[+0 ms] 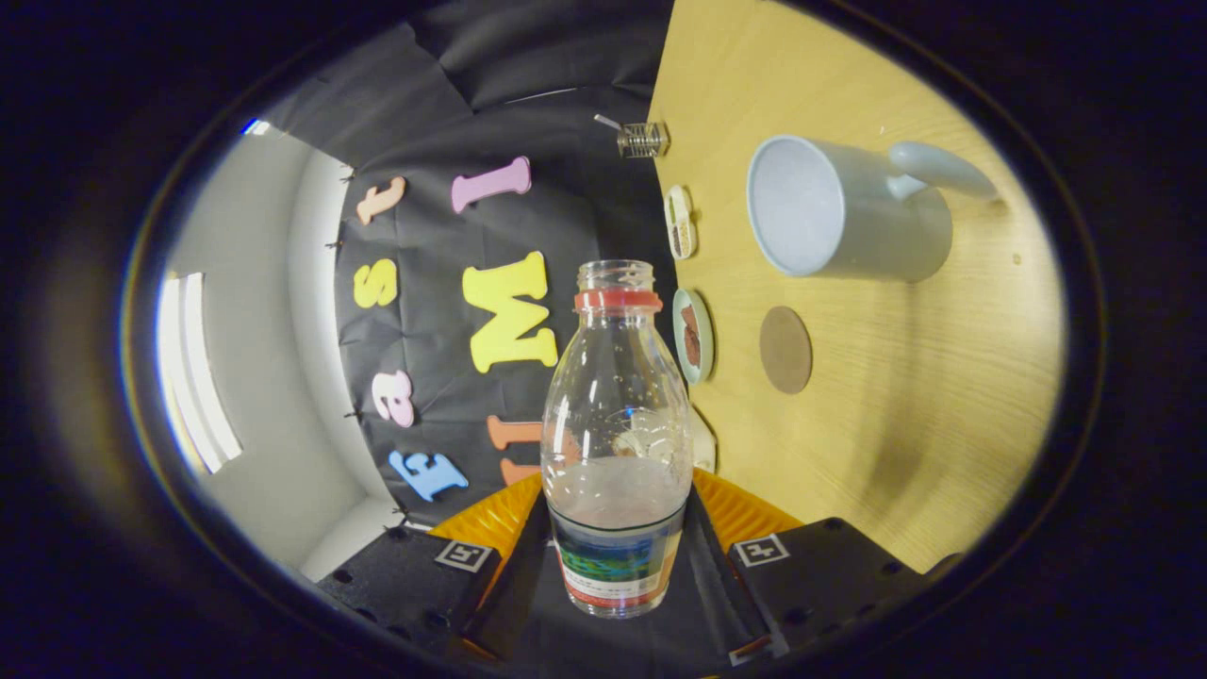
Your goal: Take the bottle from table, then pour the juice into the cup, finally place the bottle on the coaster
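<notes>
A clear bottle (618, 415) with a red neck ring and no cap is held between the fingers of my gripper (618, 566), which is shut on its labelled lower part. Pale liquid fills only the bottle's lowest part, near the fingers. The view is rolled, so the wooden table (924, 453) stands like a wall beside the bottle. A pale mug (849, 212) stands on it beyond the bottle's mouth, its open, empty-looking top facing the bottle's side. A round brown coaster (785, 349) lies flat between the mug and the bottle, apart from both.
Two small dishes with brownish contents (693, 335) (679, 222) sit along the table's edge by the black cloth wall. A small glass jar (643, 140) stands farther along that edge. A white wall (255, 377) is off to the other side.
</notes>
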`<action>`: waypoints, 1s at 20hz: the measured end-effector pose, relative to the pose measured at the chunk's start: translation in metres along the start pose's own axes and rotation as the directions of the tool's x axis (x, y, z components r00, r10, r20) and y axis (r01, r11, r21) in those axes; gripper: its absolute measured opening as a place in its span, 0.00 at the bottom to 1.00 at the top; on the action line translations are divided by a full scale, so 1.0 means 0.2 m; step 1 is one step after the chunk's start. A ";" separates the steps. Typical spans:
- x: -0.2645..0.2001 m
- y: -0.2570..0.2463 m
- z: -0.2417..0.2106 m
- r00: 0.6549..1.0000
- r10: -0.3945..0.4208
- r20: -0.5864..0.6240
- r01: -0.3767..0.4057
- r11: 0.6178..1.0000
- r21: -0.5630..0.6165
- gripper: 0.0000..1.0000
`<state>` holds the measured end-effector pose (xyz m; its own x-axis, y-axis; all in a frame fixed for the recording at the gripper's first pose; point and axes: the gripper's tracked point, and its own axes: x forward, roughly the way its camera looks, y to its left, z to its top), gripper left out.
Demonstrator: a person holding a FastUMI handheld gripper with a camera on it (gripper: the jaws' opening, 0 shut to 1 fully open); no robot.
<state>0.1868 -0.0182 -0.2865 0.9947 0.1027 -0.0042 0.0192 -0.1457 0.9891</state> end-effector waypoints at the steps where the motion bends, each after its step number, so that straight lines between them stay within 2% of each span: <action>1: 0.00 0.01 0.00 1.000 0.007 0.003 -0.007 1.000 0.019 0.78; 20: -0.02 0.11 0.00 0.995 0.093 -0.016 -0.091 0.990 0.111 0.78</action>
<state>0.1840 -0.0211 -0.2648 0.9904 0.1047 0.0907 -0.0604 -0.2623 0.9631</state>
